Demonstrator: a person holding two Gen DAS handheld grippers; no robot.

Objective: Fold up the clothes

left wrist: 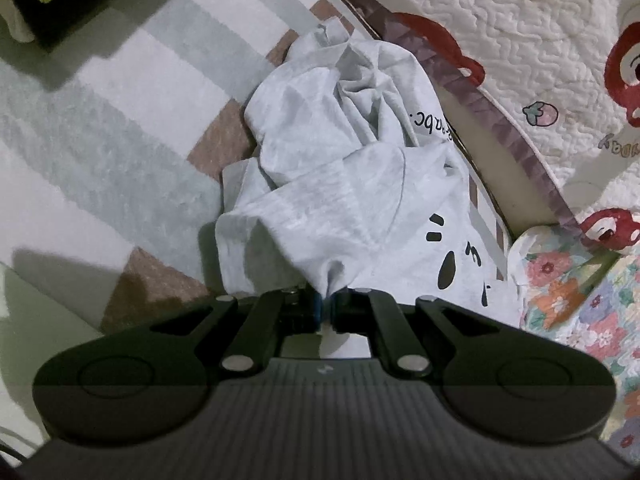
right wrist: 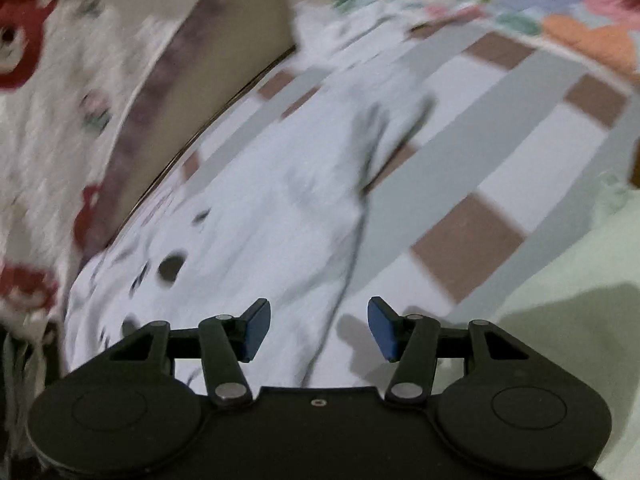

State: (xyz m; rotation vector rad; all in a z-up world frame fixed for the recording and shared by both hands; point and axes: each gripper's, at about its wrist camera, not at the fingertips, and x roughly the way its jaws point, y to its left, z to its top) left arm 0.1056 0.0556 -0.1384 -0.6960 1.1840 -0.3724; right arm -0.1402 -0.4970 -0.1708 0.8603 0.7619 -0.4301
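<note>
A pale grey T-shirt [left wrist: 340,152] with black printed marks lies crumpled on a checked mat. My left gripper [left wrist: 326,304] is shut on a pinched fold of the T-shirt, and the cloth bunches up right at the blue pads. In the blurred right wrist view the same T-shirt [right wrist: 256,216] spreads flatter across the mat, its black print at the lower left. My right gripper [right wrist: 319,328] is open above the shirt's near edge, and nothing sits between its blue pads [right wrist: 256,330].
The checked mat [left wrist: 132,120] of grey, white and brown squares lies under the shirt. A white quilted blanket [left wrist: 532,40] with red bear prints borders it, edged by a dark strip. Floral fabric [left wrist: 580,300] lies beside the shirt. Pale green floor [right wrist: 568,320] shows by the mat.
</note>
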